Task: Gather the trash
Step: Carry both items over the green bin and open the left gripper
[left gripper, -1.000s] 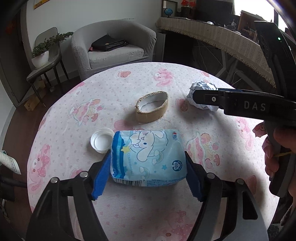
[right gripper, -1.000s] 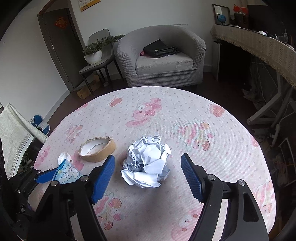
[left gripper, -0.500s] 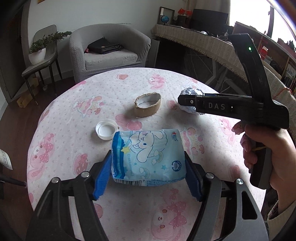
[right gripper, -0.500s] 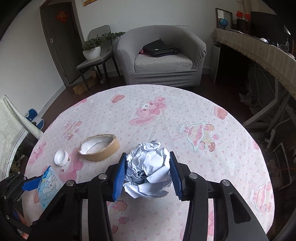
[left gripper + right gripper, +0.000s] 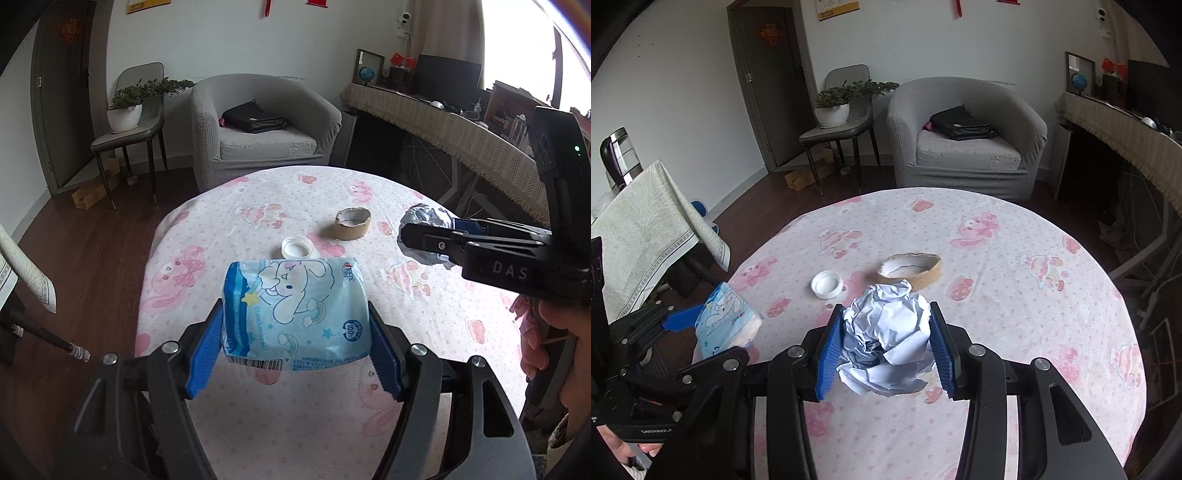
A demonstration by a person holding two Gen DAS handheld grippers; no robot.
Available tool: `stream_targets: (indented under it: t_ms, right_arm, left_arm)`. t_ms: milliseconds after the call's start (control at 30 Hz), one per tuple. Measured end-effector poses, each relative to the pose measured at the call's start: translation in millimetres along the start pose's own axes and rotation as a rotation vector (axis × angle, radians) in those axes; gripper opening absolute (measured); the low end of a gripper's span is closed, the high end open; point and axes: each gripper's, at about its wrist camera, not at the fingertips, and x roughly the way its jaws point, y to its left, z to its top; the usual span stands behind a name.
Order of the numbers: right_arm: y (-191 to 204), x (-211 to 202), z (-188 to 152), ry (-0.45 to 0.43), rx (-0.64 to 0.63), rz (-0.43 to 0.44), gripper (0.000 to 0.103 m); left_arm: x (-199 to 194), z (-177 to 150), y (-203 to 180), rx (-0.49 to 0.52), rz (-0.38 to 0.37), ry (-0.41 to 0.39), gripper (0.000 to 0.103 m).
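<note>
My left gripper (image 5: 295,336) is shut on a blue tissue pack (image 5: 295,306) with a cartoon rabbit, held above the round table (image 5: 229,206); the pack also shows in the right wrist view (image 5: 726,319). My right gripper (image 5: 886,347) is shut on a crumpled white paper ball (image 5: 886,339), lifted off the table; the ball shows partly hidden in the left wrist view (image 5: 428,221). A white bottle cap (image 5: 827,283) and a cardboard tape core (image 5: 910,268) lie on the pink tablecloth beyond both grippers.
A grey armchair (image 5: 964,136) with a black bag stands behind the table. A chair with a potted plant (image 5: 833,107) stands to its left. A long cloth-covered desk (image 5: 443,125) runs along the right. A cloth-draped stand (image 5: 642,229) is at the left.
My right gripper closed on the paper ball and lifted it. Both grippers rose and pulled back from the table, the left still holding the tissue pack.
</note>
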Motion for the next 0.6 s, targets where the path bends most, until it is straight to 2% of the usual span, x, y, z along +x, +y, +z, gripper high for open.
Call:
stream_targets:
  t_ms: [400,600]
  right_arm:
    - [78,26,10,0.022,-0.059,0.175,0.045]
    - [112,34,19,0.017,-0.091,0.225,0.045]
  left_arm:
    - [-35,-8,87,-0.136,0.146,-0.054,0.073]
    - [-48,-33,138,-0.209,0.204,-0.016,0.073]
